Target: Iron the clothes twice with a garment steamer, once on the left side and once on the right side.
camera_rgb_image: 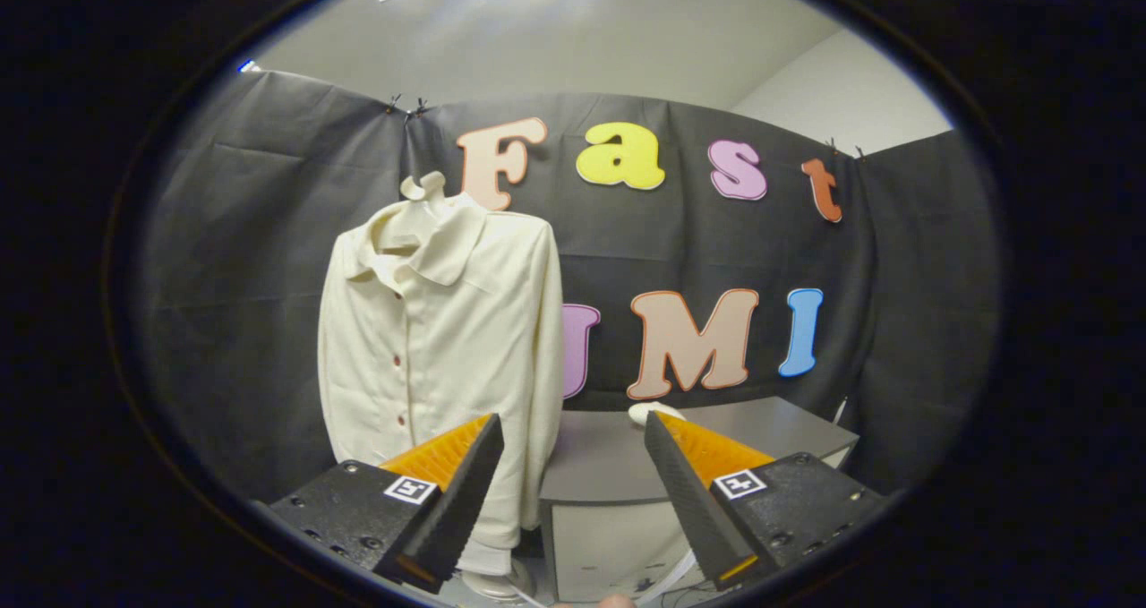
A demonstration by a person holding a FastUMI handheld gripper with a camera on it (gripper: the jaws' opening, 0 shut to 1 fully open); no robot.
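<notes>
A cream button-up shirt (443, 339) hangs upright on a stand in front of the black cloth wall, beyond my left finger. A small white object (654, 411), partly hidden behind my right fingertip, lies on a grey cabinet (618, 474); I cannot tell whether it is the steamer. My gripper (573, 429) is open, its fingers wide apart with nothing between them, well short of the shirt and the cabinet.
The grey cabinet stands to the right of the shirt, against the cloth wall. The round white base of the stand (492, 581) sits on the floor below the shirt. A white cord (667, 581) trails down by the cabinet front.
</notes>
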